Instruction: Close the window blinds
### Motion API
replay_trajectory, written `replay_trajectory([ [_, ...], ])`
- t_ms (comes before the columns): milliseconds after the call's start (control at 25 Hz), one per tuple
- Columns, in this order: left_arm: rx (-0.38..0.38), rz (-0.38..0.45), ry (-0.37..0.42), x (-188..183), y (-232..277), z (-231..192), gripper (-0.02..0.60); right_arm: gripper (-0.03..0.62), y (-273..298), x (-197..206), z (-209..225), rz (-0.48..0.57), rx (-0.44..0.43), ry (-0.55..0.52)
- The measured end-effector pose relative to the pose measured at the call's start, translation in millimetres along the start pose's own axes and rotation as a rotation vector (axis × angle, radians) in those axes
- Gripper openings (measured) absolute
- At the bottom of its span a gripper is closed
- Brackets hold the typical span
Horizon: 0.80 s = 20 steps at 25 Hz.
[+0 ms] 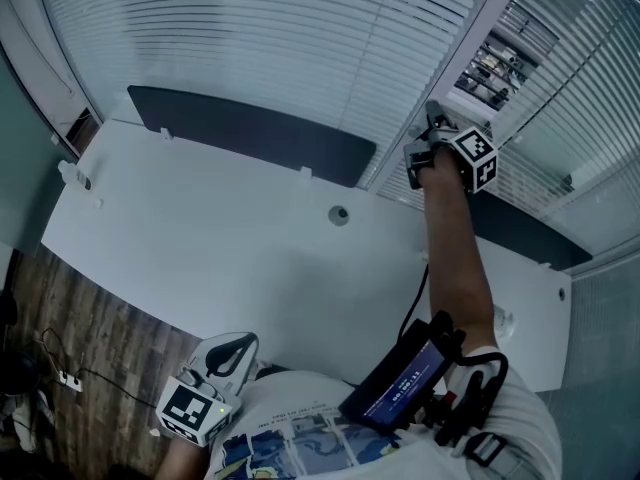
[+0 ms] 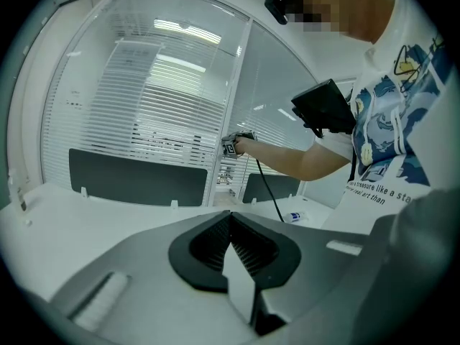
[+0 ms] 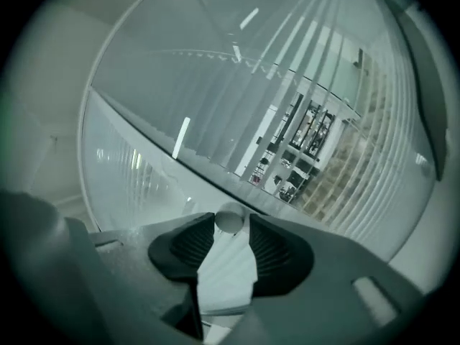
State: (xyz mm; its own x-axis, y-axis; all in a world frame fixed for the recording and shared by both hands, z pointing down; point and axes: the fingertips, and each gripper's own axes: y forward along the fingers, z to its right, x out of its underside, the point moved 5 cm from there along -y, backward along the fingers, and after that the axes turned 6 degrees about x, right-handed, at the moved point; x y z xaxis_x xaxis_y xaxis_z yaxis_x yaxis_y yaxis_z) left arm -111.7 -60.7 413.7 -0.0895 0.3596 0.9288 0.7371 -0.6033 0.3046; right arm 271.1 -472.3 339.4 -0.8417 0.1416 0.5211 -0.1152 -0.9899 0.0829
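Slatted white blinds (image 1: 250,28) behind smooth, flat desk (image 1: 200,248).

Desk (image 1: 220,238): broad bare top, free passage from near edge to back. Dark panel (image 1: 250,133) upright along back edge, blinds (image 1: 270,38) just behind. Post (image 1: 468,48) between blinds, right gripper (image 1: 430,128) up at it. Cable (image 1: 412,303) crossing desk's right end.

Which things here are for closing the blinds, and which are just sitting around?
For the job:
- blinds
- small round knob by the window
- right gripper, open, with the knob between its tips

Just lying about:
- white desk
- dark panel at the desk's back edge
- power strip on the floor
- left gripper, shut, holding nothing
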Motion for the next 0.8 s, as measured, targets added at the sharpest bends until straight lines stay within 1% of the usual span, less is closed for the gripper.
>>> replay_trajectory([
  [80,-0.002,0.001,0.001,0.2,-0.1,-0.6,0.005,0.141,2.8,-2.9,2.8,-0.003,-0.010,0.035],
  [160,-0.004,0.000,-0.002,0.8,-0.8,-1.3,0.005,0.140,3.9,-4.2,3.3,-0.010,0.002,0.010],
  [200,-0.007,-0.002,-0.004,0.9,-0.9,-1.6,0.005,0.140,3.9,-4.5,2.7,-0.015,0.015,-0.022],
  [320,-0.014,0.000,-0.009,-1.3,0.4,-1.6,0.005,0.129,3.5,-5.4,-3.6,-0.034,0.068,-0.164],
  [560,0.005,-0.003,-0.002,2.8,3.0,-0.7,0.005,0.129,4.4,-5.6,-12.2,-0.056,0.153,-0.366],
  [800,0.009,-0.003,-0.008,0.9,3.4,-0.8,0.005,0.129,5.3,-3.2,-23.6,-0.085,0.262,-0.677],
])
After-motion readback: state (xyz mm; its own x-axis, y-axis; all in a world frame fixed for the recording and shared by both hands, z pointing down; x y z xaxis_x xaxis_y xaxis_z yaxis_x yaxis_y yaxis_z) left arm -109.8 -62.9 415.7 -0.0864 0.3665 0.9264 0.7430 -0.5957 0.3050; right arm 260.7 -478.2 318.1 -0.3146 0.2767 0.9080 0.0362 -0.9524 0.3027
